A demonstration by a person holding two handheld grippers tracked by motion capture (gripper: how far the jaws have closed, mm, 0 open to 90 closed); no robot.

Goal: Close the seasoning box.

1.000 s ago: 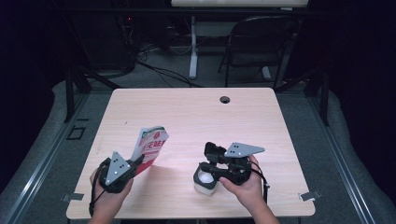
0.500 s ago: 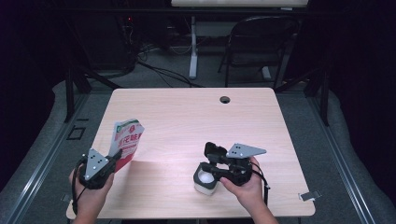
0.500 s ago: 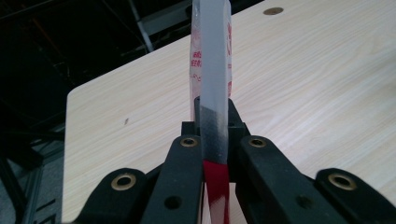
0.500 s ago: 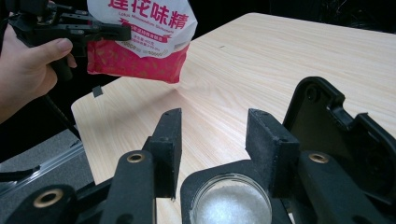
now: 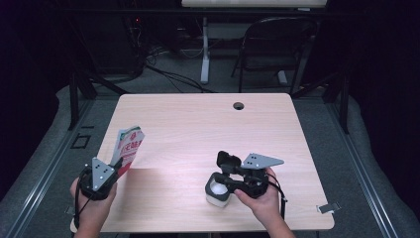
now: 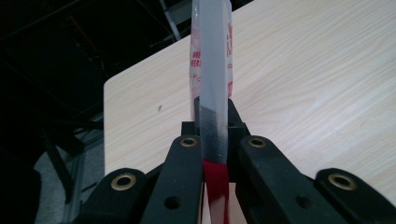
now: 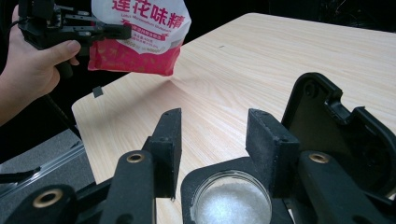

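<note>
We are pinching red-and-white plastic seasoning pouch (image 5: 128, 150) in left gripper (image 5: 110, 171) jaws, near-left bench (image 5: 198, 124); right gripper (image 5: 221, 186) jaws spreading around black-lidded white jar (image 5: 218, 194).

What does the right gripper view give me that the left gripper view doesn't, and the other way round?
Right gripper view: the jar of white powder with black flip lid open, between the right gripper's parted jaws, and the bag's printed face.
Left gripper view: the bag edge-on, pinched between the left gripper's closed jaws.
Both: the red-and-white bag held off the wooden table.
</note>
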